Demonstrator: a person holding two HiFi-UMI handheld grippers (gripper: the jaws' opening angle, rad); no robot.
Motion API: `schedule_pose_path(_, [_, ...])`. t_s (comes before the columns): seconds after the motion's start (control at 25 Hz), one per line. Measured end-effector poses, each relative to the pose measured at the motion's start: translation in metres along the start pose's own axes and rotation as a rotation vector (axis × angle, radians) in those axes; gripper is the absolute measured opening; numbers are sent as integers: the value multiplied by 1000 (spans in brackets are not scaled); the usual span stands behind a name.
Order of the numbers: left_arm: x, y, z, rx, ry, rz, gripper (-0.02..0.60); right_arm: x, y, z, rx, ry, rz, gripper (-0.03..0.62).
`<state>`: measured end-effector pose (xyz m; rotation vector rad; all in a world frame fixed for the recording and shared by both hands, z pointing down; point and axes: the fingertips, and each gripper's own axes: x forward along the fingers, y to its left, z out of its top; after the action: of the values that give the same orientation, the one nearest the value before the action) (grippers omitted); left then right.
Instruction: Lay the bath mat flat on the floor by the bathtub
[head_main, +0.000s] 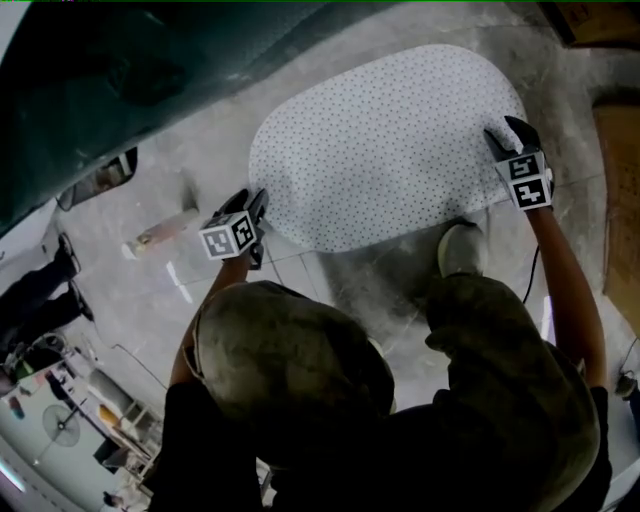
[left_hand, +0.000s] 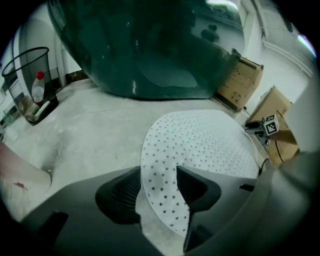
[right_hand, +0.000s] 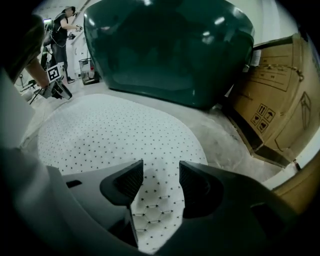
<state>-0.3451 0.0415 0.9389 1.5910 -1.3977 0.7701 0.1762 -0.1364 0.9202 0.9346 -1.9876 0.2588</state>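
Left gripper (left_hand: 159, 181) and right gripper (right_hand: 161, 181) both spread, but the bath mat (head_main: 390, 140) edge at 8 o'clock curls between left's jaws, could snag.

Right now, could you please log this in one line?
bath mat spread by bathtub; left gripper open, curled mat edge between jaws; right gripper open over mat

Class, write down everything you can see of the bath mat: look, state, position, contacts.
The bath mat is a white oval sheet, thin and flexible, covered in small dark dots. It lies almost flat on the grey floor beside the dark green bathtub. One end's edge curls up between the open jaws of the left gripper. The opposite end lies flat between the open jaws of the right gripper.
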Motion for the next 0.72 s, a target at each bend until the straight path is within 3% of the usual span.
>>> schedule_pose_path(0.16, [6,5,-17,-84,56,-6,260,-4,-12,-7,57,7,-7,238])
schedule_pose_path(0.32, [7,-1,-29,-110,102,-33,276,-7,-18,-17,139,8,-3,249])
schedule_pose_path(0.4, [4,-9,-31,-195,98,-50,281,-8,-19,-28,170,21,10,265])
schedule_pose_path(0.48, [6,-14,-26,-286,80,-48,326,-7,-24,-37,203,27,17,274])
schedule_pose_path(0.6, [9,-10,-26,-306,100,-15,328,-7,-33,-50,280,30,15,288])
schedule_pose_path(0.72, [8,-3,-25,-382,91,6,323,-10,-42,-59,332,38,-1,295])
